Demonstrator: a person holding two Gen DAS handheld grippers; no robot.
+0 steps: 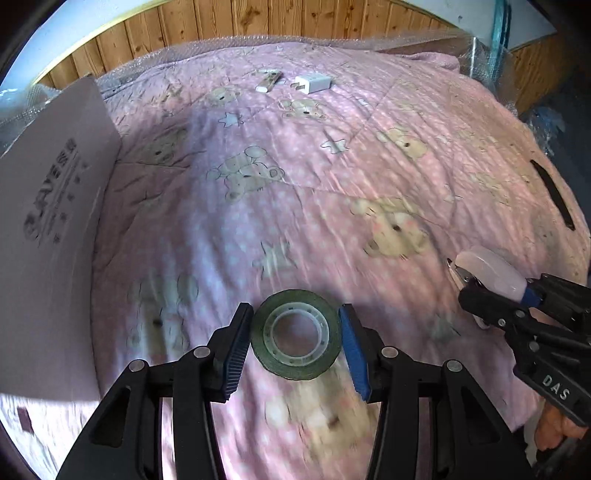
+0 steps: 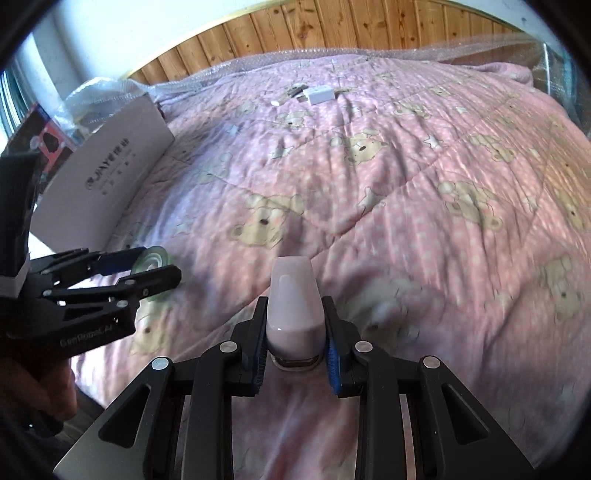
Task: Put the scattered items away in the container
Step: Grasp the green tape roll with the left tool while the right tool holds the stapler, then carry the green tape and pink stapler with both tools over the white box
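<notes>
Here the left gripper point(image 1: 295, 345) has its blue-padded fingers closed against both sides of a roll of clear tape point(image 1: 295, 339), held just above a pink bear-print quilt point(image 1: 295, 192). The right gripper point(image 2: 295, 345) is clamped on a pale pink nail clipper point(image 2: 294, 302), its narrow end pointing forward. A white box point(image 1: 48, 229) stands at the quilt's left edge. Well away, near the wooden headboard point(image 1: 258, 18), lie a white charger plug point(image 1: 312, 84) and a small stick-shaped item point(image 1: 269, 80), side by side.
</notes>
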